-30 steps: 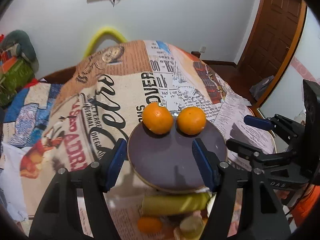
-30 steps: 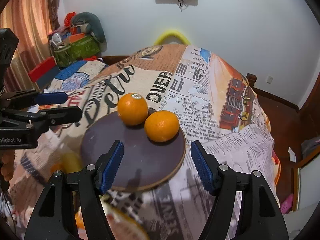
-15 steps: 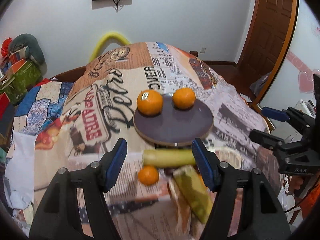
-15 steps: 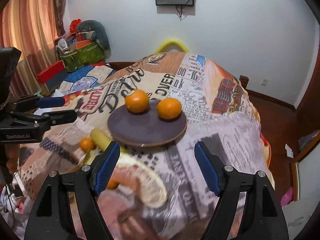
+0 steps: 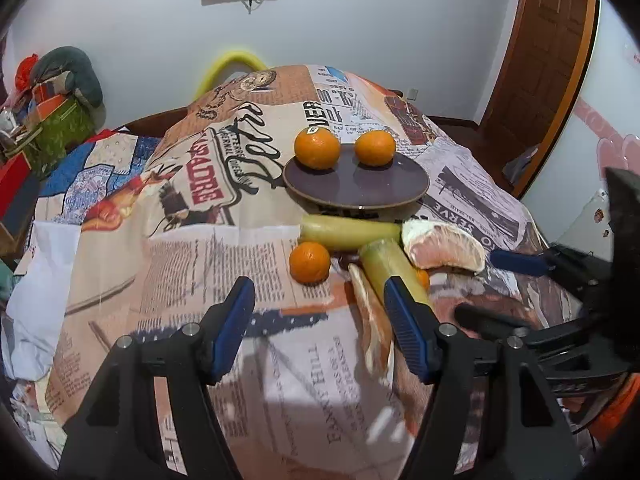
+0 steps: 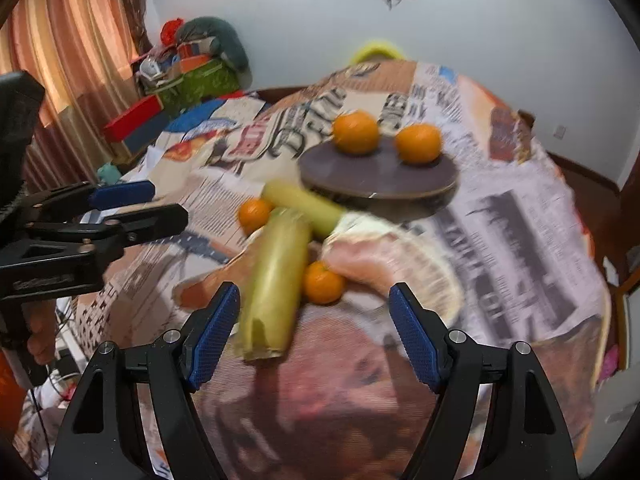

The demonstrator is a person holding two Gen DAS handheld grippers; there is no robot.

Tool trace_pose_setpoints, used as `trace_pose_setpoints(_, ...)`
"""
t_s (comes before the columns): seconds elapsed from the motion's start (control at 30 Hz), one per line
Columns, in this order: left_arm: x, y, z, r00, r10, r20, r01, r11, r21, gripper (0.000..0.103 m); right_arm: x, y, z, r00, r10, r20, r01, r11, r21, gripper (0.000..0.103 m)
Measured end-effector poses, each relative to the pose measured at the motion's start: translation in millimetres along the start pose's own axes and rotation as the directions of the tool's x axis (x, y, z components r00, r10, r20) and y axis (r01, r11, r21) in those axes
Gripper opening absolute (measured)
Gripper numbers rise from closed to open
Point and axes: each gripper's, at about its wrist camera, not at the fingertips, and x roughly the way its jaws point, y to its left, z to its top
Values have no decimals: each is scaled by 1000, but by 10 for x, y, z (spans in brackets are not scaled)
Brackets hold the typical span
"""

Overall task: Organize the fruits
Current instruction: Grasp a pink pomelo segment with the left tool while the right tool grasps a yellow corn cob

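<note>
A dark round plate (image 5: 356, 192) (image 6: 376, 178) on the table holds two oranges (image 5: 317, 148) (image 5: 375, 148) at its far edge. In front of it lie two pale green stalks (image 5: 348, 232) (image 6: 276, 280), two small oranges (image 5: 309, 262) (image 6: 323, 282) and two pomelo wedges (image 5: 444, 246) (image 5: 374, 328). My left gripper (image 5: 320, 328) is open and empty, low over the cloth just short of the loose fruit. My right gripper (image 6: 314, 336) is open and empty, with the near stalk's end between its fingers' line of sight.
The table wears a newspaper-print cloth (image 5: 180, 264) that drops off at the near and side edges. Bags and boxes (image 5: 52, 120) are piled at the far left. A wooden door (image 5: 540, 60) stands at the right. The right gripper shows in the left wrist view (image 5: 520, 280).
Both grippers have pulled back from the plate toward the near edge. The loose fruit in front of the plate has come into full view. Both stay open.
</note>
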Motion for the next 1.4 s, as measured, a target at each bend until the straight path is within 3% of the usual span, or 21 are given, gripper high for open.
trace_pose_setpoints(0.13,-33,22,-111,999,-42,-13,41,999,-21,55,186,86,-62,998,36,-42,-36,999,16,70)
trace_pose_setpoints(0.3,1,-7,-194,997,-67,-29,66,997,-33,49,383,138,-122,991,78,-109,-75,997,23,41)
trace_pose_setpoints(0.37,19,-34,-208,996,-76,-36,75,997,-27,49,406,127,-143,987,109,-121,-105,994,33,38)
trace_pose_setpoints(0.67,251,-225,-302,990,-102,-98,103,995,9,48,122,39,-282,991,113,-74,-111,993,32,34)
trace_pose_setpoints(0.8,419,-233,-358,987,-88,-134,90,996,6,42,-8,38,-357,991,112,-71,-113,994,-1,34)
trace_pose_setpoints(0.83,457,-218,-370,986,-85,-141,86,996,1,36,-37,39,-384,991,110,-71,-111,994,-10,34)
trace_pose_setpoints(0.9,495,-178,-399,984,-100,-149,98,995,-17,36,-64,32,-407,991,106,-75,-108,994,-18,34)
trace_pose_setpoints(1.03,439,-112,-441,981,-134,-143,128,991,-48,33,-76,-2,-473,992,96,-86,-99,995,-25,34)
trace_pose_setpoints(1.4,128,42,-685,974,-143,-175,138,990,-38,33,-147,-51,-578,988,92,-122,-95,995,-24,35)
